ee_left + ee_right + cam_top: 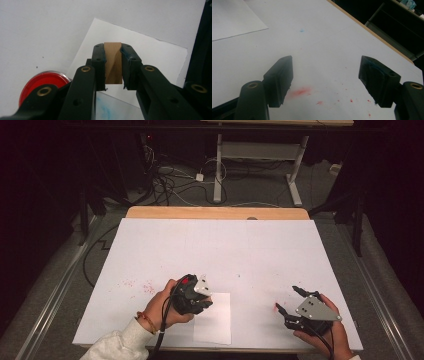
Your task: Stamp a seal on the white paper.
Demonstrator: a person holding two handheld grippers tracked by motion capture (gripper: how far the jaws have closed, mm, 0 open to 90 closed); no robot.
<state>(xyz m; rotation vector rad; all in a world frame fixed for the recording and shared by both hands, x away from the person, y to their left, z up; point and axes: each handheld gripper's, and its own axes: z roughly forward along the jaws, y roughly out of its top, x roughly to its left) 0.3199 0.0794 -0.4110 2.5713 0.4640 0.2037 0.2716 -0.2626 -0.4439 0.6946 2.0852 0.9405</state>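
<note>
My left gripper [196, 299] is shut on a small wooden block [113, 62], held upright between its black jaws [112, 51]. It points down over the upper left part of a white paper sheet [216, 325] that lies near the table's front edge. Below the block, the sheet [152, 53] is blank. A round red ink pad [47, 80] sits just left of the sheet, beside the left jaw. My right gripper [286, 298] rests at the front right, open with nothing between its fingers [325, 80].
White covering [225, 250] spreads over the table, with a wooden edge [215, 212] at the far side. Red ink smudges mark the covering at the left [136, 284] and under the right gripper [299, 92]. A blue stain [110, 110] shows close under the left gripper.
</note>
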